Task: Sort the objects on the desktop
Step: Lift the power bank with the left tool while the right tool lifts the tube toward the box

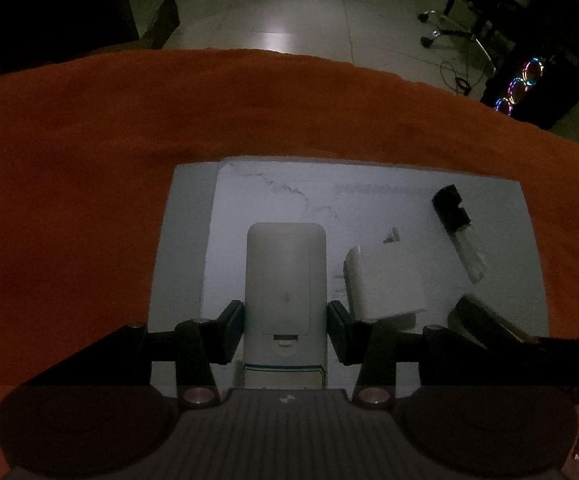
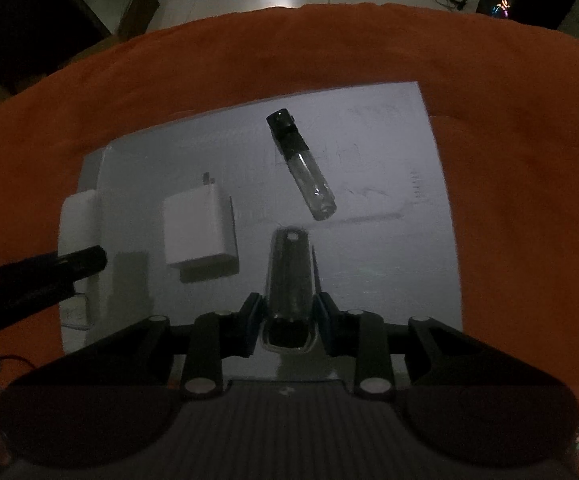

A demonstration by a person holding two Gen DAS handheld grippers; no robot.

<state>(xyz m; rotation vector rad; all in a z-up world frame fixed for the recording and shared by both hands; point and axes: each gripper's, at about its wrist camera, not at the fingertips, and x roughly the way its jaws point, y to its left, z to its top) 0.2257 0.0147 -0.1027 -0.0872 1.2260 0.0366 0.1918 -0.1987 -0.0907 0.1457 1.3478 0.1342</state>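
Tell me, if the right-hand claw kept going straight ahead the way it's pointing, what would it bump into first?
The right gripper, shut on a dark oblong object, would probably meet the clear spray vial lying just ahead on the white sheet, though depth is hard to judge.

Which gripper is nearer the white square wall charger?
Left. The left gripper, holding a white rounded box, sits right beside the white square wall charger. The right gripper, holding a dark key fob, is farther off.
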